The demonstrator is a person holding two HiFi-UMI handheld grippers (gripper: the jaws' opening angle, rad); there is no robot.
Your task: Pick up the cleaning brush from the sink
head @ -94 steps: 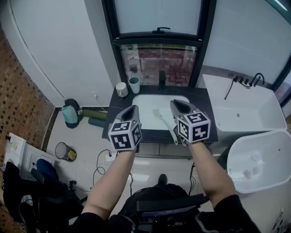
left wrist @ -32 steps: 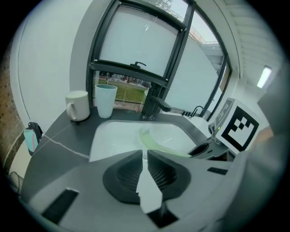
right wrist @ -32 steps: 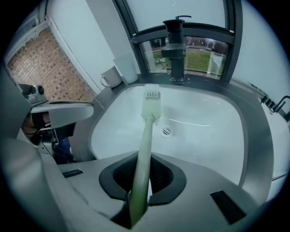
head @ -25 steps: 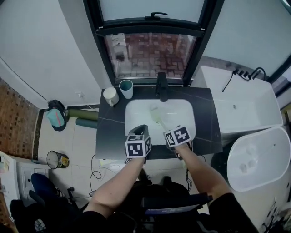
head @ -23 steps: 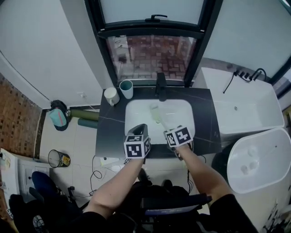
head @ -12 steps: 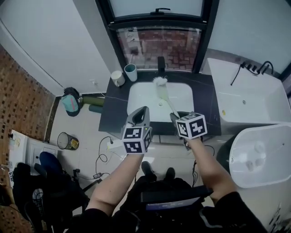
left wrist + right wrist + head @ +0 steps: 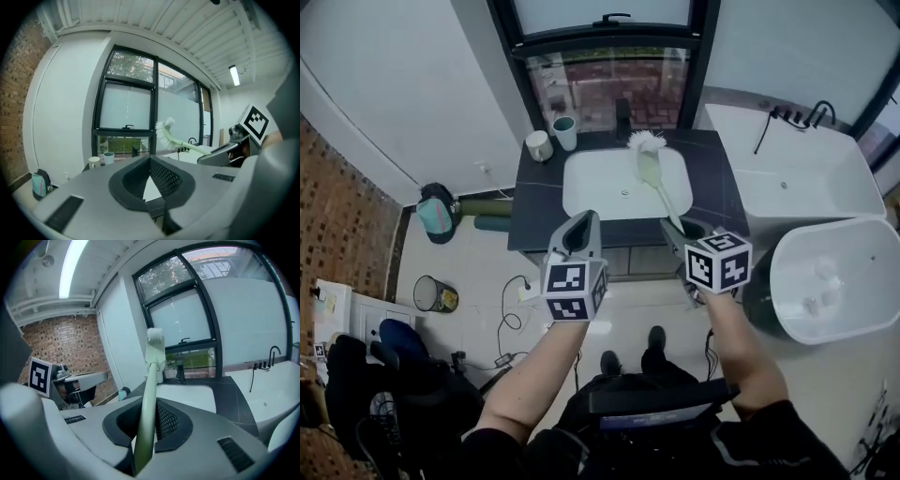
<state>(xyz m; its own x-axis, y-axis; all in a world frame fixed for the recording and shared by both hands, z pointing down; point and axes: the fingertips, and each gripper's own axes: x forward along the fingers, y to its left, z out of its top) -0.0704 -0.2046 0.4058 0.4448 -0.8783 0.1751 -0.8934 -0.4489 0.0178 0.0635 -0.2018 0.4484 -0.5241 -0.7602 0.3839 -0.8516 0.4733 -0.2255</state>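
The cleaning brush [image 7: 654, 176] has a pale green handle and white bristles. It is lifted clear of the white sink [image 7: 600, 192], with its head over the basin's back right corner. My right gripper [image 7: 682, 228] is shut on the lower end of the handle, in front of the counter. In the right gripper view the brush [image 7: 151, 380] rises from between the jaws of that gripper [image 7: 152, 405] toward the window. My left gripper [image 7: 581, 225] hangs beside it to the left, shut on nothing. In the left gripper view its jaws [image 7: 150, 161] meet at the tips, and the brush [image 7: 176, 140] shows at the right.
A black faucet [image 7: 622, 108] stands behind the basin on the dark counter [image 7: 539, 202]. Two cups [image 7: 539, 145] [image 7: 565, 133] sit at its back left. A white bathtub [image 7: 806, 183] and a round white tub [image 7: 834, 291] lie to the right. A bin [image 7: 431, 292] and cables are on the floor at left.
Both grippers rose and drew back from the sink. The brush came up out of the basin in the right gripper, its head now raised toward the faucet.
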